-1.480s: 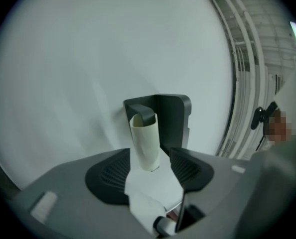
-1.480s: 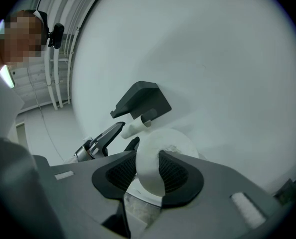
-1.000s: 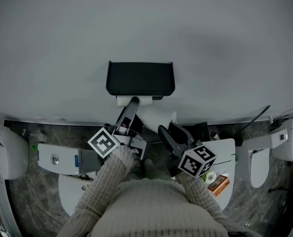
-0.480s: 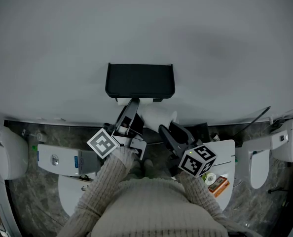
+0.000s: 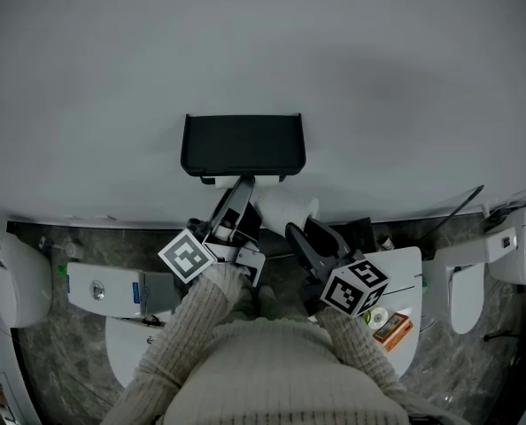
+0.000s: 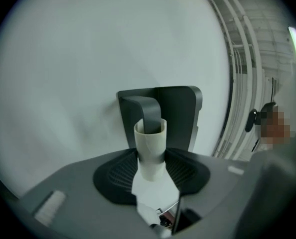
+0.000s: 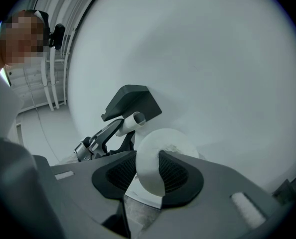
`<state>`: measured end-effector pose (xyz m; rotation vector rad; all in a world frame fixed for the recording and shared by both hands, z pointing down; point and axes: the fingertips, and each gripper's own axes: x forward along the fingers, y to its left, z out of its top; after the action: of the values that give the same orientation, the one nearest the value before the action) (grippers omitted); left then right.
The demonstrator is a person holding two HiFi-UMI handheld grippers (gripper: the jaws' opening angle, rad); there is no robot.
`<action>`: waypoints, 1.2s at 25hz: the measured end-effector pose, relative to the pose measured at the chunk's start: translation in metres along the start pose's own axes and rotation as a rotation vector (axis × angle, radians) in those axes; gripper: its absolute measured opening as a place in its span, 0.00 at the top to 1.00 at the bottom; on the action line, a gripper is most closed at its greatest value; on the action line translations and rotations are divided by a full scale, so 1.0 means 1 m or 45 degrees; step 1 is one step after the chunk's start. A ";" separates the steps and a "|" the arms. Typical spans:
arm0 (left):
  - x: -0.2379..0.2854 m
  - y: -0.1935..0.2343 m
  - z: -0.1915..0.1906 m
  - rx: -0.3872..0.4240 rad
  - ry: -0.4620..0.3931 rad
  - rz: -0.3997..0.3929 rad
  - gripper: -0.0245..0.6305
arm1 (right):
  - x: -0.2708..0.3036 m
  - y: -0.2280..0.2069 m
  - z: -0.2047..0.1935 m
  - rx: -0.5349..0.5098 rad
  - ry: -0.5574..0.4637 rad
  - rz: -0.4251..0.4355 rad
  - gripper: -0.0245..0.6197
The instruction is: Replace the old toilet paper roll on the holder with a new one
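The black holder point(image 5: 243, 144) hangs on the grey wall point(image 5: 378, 78) at the centre of the head view. Just under its lower edge sits the tube point(image 6: 149, 144), bare cardboard, with the holder's arm running into its open upper end. The left gripper point(image 5: 242, 187) reaches up to it from just below centre. Its jaws have just been closing, and in the left gripper view the tube stands between the pads, which press on it from both sides. The right gripper point(image 5: 291, 231), a little right of centre, pinches the new roll point(image 5: 285, 208), a full white one caught between its two ribbed pads. That roll is held just right of the tube, below the holder's right end and clear of the holder. Cream knit sleeves point(image 5: 201, 317) lead down from both grippers to the bottom of the frame, over a dark marbled floor point(image 5: 50, 361).
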<state>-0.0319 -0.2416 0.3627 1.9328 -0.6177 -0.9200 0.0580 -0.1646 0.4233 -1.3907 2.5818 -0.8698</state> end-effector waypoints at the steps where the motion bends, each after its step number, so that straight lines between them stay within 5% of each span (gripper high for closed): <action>1: 0.000 0.000 0.000 -0.006 0.004 -0.003 0.70 | 0.000 0.000 0.000 0.000 -0.003 -0.007 0.75; 30: 0.046 -0.018 -0.094 -0.107 0.259 -0.083 0.70 | -0.052 -0.044 0.016 -0.018 -0.059 -0.151 0.75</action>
<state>0.0719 -0.2183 0.3623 1.9497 -0.3934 -0.7649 0.1266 -0.1496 0.4229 -1.5620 2.4984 -0.8254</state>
